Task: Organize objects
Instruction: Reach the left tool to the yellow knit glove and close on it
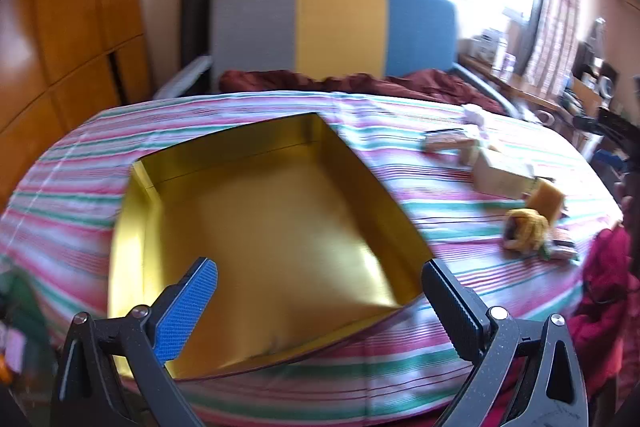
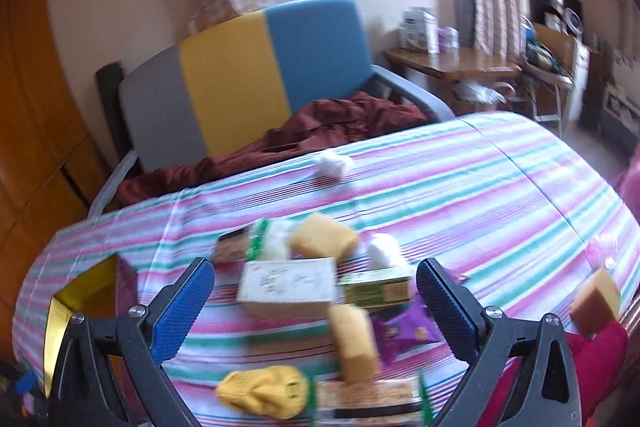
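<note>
Your left gripper (image 1: 320, 301) hangs tilted over the near edge of the gold tin (image 1: 136, 227), jaws spread wide with nothing between them. The tin is a shallow square box, smooth and reflective inside, empty, and it sinks slightly into the soft striped bedcover (image 1: 420, 359); it probably sits open there as the place the loose items should go. Your right gripper (image 2: 316, 297) is equally wide open and empty, aimed down at the scattered pile. Nearest to it lie a yellow knitted piece (image 2: 264, 391) and a long flat snack pack (image 2: 372, 397), both soft-edged through blur. Just beyond stand a porous yellow sponge block (image 2: 354, 337), a purple foil packet (image 2: 408, 327) and a pale cardboard box (image 2: 288, 281), rigid and rectangular. Farther off sit a second sponge (image 2: 324, 235) and a white fluffy ball (image 2: 330, 165). Behind the bed stands an armchair (image 2: 276, 67) with grey, yellow and blue panels, a dark red blanket (image 2: 340, 121) heaped on its seat.
</note>
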Demonstrator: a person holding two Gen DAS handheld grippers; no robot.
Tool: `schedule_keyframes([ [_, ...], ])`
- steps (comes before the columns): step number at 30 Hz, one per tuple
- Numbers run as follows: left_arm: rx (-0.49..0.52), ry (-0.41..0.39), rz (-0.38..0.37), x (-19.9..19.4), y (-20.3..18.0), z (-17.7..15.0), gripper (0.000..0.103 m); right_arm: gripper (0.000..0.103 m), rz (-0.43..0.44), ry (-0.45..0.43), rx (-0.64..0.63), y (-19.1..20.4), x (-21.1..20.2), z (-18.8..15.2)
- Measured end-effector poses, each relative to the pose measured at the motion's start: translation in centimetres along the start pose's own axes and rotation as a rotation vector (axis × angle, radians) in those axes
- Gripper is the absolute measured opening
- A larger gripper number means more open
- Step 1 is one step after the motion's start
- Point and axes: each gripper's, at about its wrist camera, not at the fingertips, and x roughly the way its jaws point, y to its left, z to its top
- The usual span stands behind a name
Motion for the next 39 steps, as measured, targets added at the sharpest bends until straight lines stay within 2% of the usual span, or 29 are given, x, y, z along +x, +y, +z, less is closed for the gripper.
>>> schedule_keyframes([
  [4,0.086,0.008,-0.079,1.0,-3.6,1.2,0.103,0.103,0.044,0.048,0.186,-4.8,1.9,-0.3],
  [8,0.157,0.025,-0.132,2.5,-7.0,1.9,0.103,0.103,0.096,0.062,0.297,-6.7,2.8,-1.1],
  [10,0.196,0.028,-0.153,3.2,-8.6,2.1,0.103,0.103,0.102,0.015,0.293,-6.8,2.2,-1.1],
  [15,0.264,0.058,-0.222,5.5,-13.0,2.3,0.103,0.103,0.151,0.006,0.303,-6.9,1.9,-1.1],
  [20,0.327,0.091,-0.268,8.1,-17.3,2.0,0.102,0.103,0.202,0.018,0.365,-7.8,2.3,-1.2],
  [26,0.34,0.136,-0.314,10.6,-20.6,2.0,0.1,0.103,0.225,0.024,0.371,-7.9,2.4,-1.1],
  [33,0.326,0.183,-0.324,13.9,-22.9,2.2,0.098,0.103,0.241,0.023,0.387,-8.0,2.5,-1.2],
  [36,0.293,0.223,-0.331,15.3,-22.9,2.1,0.089,0.103,0.25,0.026,0.395,-8.2,2.6,-1.3],
  [37,0.28,0.243,-0.348,15.7,-22.8,1.9,0.078,0.103,0.254,0.031,0.392,-8.2,2.6,-1.3],
  [38,0.274,0.255,-0.36,15.8,-22.7,1.7,0.072,0.103,0.257,0.037,0.388,-8.1,2.7,-1.2],
  [39,0.264,0.271,-0.368,16.1,-22.4,1.4,0.059,0.103,0.254,0.042,0.384,-8.0,2.8,-1.2],
])
